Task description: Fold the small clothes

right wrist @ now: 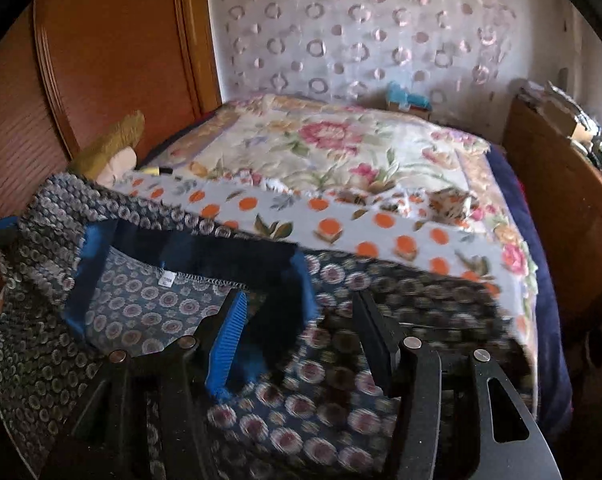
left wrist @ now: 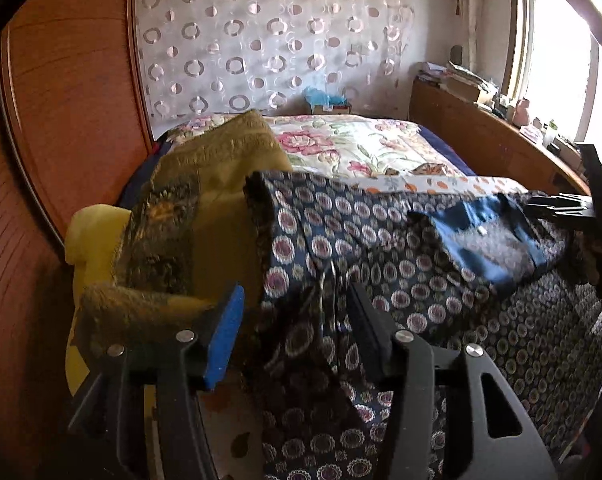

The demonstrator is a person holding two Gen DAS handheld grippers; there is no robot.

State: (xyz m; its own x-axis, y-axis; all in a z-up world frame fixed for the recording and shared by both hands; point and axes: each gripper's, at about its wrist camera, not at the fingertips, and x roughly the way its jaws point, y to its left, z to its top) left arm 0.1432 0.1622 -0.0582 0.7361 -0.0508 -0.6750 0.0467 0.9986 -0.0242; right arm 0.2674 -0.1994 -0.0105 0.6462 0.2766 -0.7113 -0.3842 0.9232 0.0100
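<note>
The left gripper [left wrist: 293, 320] points forward and downward, its jaws standing apart, the blue-padded finger [left wrist: 223, 336] on the left, the black one on the right. The right gripper [right wrist: 301, 332] is tilted down likewise, jaws parted, pads pressing on nothing.

Patterned cloth garment [left wrist: 381, 248], perhaps silky, glossy wood wardrobe [left wrist: 81, 100]

Daylight enters from the window [left wrist: 557, 60] at right, which is overexposed to white. Room interior is moderately dim. Both views show strong fisheye curvature and dark corner vignetting. Motion blur softens the patterned garment [right wrist: 321, 400] in the right wrist view.
</note>
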